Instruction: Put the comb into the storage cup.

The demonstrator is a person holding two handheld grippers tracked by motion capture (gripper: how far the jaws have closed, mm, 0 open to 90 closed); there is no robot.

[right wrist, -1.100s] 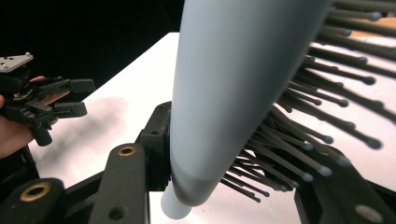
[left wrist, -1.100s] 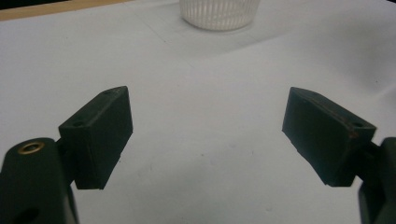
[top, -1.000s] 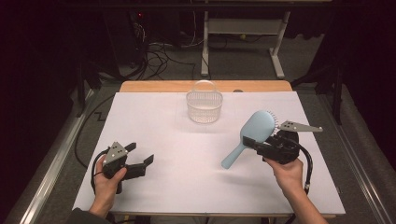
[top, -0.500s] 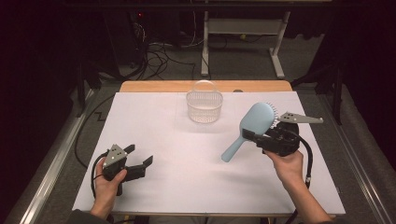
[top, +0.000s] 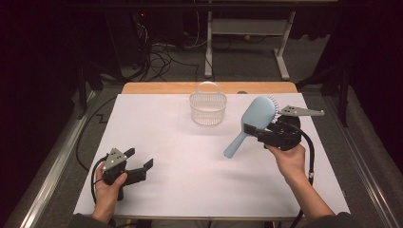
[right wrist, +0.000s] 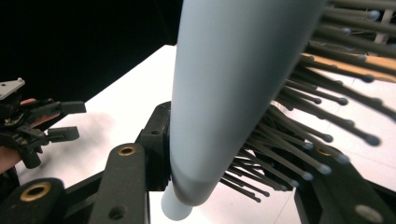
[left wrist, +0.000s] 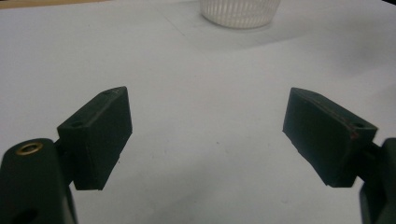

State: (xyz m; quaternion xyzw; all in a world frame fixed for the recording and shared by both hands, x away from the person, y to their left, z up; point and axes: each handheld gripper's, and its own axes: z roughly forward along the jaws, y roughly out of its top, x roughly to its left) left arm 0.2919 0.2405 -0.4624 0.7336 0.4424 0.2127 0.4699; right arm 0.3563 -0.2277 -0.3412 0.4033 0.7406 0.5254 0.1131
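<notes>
A light blue hairbrush [top: 257, 115] is held above the right side of the white table sheet [top: 166, 137]. Its handle slants down to the left and its bristles face right. My right gripper [top: 260, 131] is shut on the brush head. In the right gripper view the brush [right wrist: 224, 93] stands between the jaws, the left jaw on its smooth back and the other in its bristles. A white slatted basket [top: 207, 108] stands at the back centre, left of the brush. My left gripper [top: 141, 158] rests at the front left, open and empty [left wrist: 205, 135], facing the basket [left wrist: 240, 9].
A wooden table edge [top: 161, 88] shows beyond the sheet. Cables [top: 161, 57] and a metal frame [top: 247, 28] lie on the dark floor behind. In the right gripper view the left gripper [right wrist: 70, 119] is far off at the left.
My right gripper has lifted the hairbrush and carried it a little toward the back left, nearer the basket. The left gripper has kept still.
</notes>
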